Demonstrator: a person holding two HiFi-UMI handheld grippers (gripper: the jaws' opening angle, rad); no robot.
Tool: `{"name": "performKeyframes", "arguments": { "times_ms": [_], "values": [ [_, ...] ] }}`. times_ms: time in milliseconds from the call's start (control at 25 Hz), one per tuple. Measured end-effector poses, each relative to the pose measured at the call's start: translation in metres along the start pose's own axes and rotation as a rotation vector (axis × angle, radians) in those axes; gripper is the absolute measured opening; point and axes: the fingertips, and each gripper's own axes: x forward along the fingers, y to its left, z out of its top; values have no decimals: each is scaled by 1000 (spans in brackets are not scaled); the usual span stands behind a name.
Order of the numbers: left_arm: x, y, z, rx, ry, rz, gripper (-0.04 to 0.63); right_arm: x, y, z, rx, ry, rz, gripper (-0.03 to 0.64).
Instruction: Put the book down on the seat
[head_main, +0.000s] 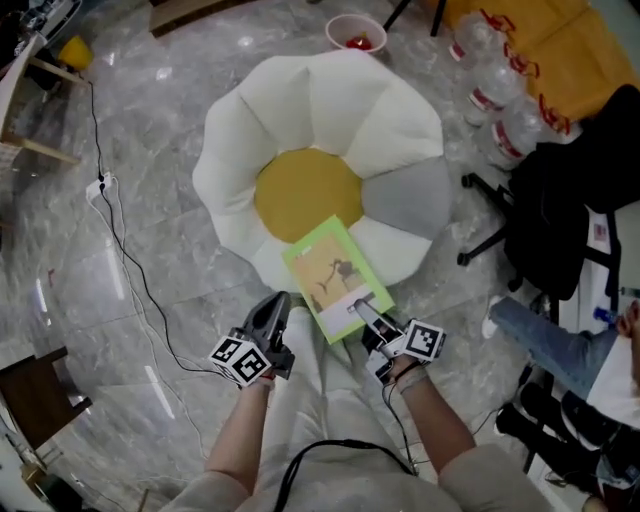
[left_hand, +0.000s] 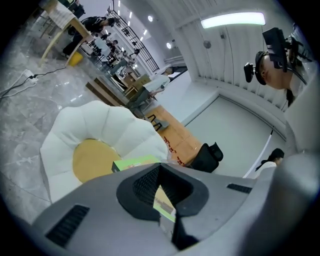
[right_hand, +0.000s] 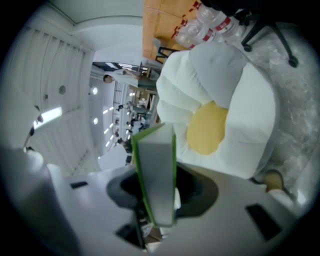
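The seat is a flower-shaped floor cushion with white petals, one grey petal and a yellow middle; it also shows as the seat and the seat in the gripper views. A green book lies flat over the cushion's near petals, reaching toward the yellow middle. My left gripper is shut on the book's near left corner, and the book's edge runs through its jaws. My right gripper is shut on the near right edge, where the book stands edge-on between its jaws.
A pink cup stands on the marble floor behind the cushion. Water bottles and an orange box sit at the back right. A black chair with a jacket and a seated person are at right. A cable crosses the floor at left.
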Motion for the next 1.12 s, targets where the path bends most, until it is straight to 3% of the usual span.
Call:
{"name": "performKeyframes", "arguments": {
  "times_ms": [240,560,920,1120],
  "values": [
    [51,61,-19,-28,-14,15,23,50,-50,29,-16,-24,-25,155],
    [104,119,-26,25,1,4,23,117,-101,66,-24,-50,-23,155],
    [146,151,-33,-28,10,17,23,157,-141,104,-13,-66,-52,155],
    [171,155,-34,-55,27,-20,23,187,-155,135,-9,-114,-59,155]
  ]
}}
